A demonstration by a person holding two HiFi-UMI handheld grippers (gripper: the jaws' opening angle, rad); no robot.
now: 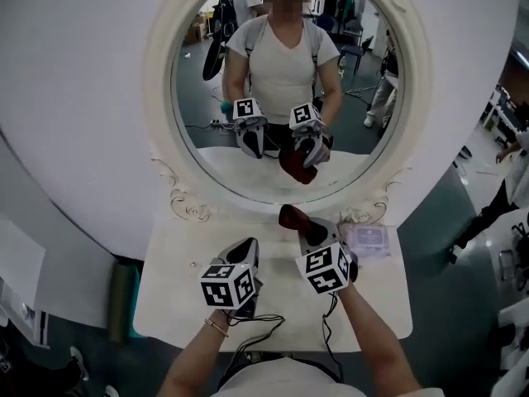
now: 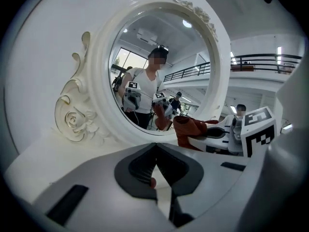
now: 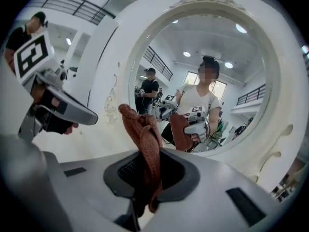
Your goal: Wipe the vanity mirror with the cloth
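Up close, right gripper clamps rust cloth, left gripper closed, empty, mirror ahead.

Mirror behind table, cloth before mirror, perhaps touching it, left gripper left of cloth

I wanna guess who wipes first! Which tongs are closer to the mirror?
Right. The right tongs, clamping the cloth, nearly reach the mirror; the left tongs sit farther back.

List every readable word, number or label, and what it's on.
No readable text anywhere.
Cubes on left tool and right tool: square marker patterns, no letters.
Dark red cloth in right tool: no label.
Pale flat packet on the white table: too blurred to read.
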